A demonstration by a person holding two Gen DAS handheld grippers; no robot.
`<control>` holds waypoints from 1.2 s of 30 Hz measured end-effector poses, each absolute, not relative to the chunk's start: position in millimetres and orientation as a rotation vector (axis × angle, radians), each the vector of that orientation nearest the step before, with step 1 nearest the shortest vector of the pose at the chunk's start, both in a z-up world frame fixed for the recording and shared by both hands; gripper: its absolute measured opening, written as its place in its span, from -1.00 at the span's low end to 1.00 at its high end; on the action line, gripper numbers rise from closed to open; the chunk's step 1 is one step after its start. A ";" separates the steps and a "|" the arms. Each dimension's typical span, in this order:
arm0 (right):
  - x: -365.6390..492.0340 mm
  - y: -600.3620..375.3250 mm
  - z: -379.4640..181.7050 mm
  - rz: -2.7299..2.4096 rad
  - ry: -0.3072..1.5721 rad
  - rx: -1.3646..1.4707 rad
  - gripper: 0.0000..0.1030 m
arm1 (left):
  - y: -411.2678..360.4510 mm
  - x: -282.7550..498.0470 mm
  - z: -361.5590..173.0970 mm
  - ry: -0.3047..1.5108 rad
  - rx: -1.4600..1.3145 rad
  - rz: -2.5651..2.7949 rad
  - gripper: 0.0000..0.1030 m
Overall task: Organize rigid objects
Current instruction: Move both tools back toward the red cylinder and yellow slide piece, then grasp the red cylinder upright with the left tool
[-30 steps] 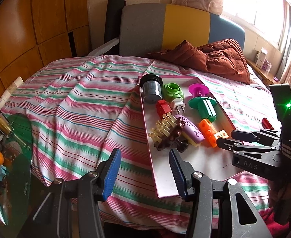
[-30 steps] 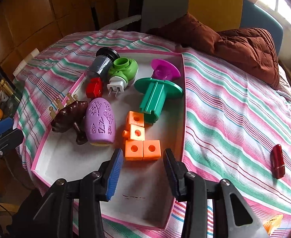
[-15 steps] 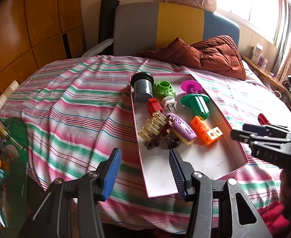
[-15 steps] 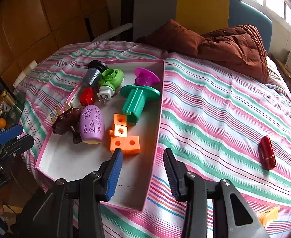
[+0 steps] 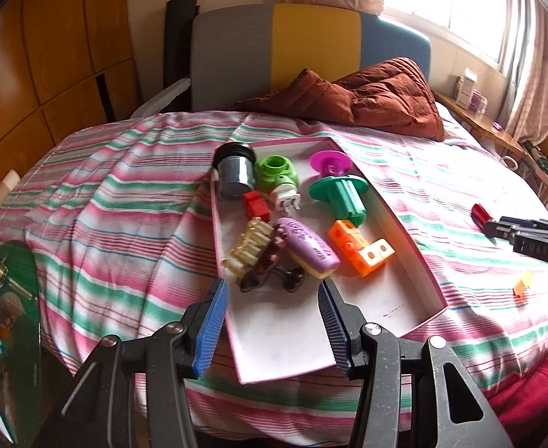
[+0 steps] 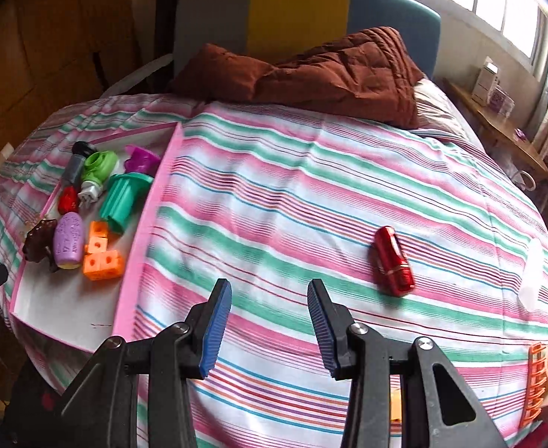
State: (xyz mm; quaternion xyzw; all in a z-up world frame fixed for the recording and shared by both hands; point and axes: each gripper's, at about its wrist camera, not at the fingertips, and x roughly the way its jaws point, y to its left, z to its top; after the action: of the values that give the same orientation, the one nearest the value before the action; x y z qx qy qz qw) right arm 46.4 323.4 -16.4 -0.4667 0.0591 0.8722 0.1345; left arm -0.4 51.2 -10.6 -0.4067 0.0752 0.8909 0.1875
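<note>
- Left gripper (image 5: 272,321): jaws wide, empty, at the near edge of the pink tray (image 5: 416,261).
- Right gripper (image 6: 269,321): jaws wide, empty, over the striped bedspread (image 6: 274,205).
- Tray: already holds orange blocks (image 5: 360,246), purple case (image 5: 307,248), green spool (image 5: 339,194) and other pieces.
- Outstanding: red cylinder (image 6: 391,261) loose on the bedspread beyond the right gripper; orange comb-like piece (image 6: 535,384) at right edge.

White letters "DAS" on the right hand-held gripper (image 5: 498,225) body, rest cut off, nothing else legible
</note>
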 end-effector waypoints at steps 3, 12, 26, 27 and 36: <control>61.5 357.6 -12.6 2.451 0.219 -1.276 -0.17 | 61.1 -0.2 -7.0 0.217 -1.133 2.474 -0.01; 140.3 482.0 -19.3 2.074 0.864 -0.925 -0.17 | 108.3 3.1 4.7 0.233 -1.069 2.370 -0.01; 162.4 499.2 -25.6 1.973 1.031 -0.849 -0.17 | 225.0 7.2 -10.5 0.311 -1.119 2.084 -0.01; 162.2 498.9 -25.5 1.976 1.035 -0.850 -0.17 | 233.9 6.3 -12.7 0.313 -1.126 2.065 -0.01; 165.0 500.9 -24.7 1.986 1.086 -0.830 -0.17 | 318.1 -11.2 -40.9 0.311 -1.227 1.907 -0.01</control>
State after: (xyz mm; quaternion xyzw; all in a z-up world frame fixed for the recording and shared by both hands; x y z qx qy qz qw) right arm 165.0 500.9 -24.7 -0.3215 0.4207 0.7694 0.3574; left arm -11.2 318.1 -40.9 -0.4880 0.1237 0.7587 0.4134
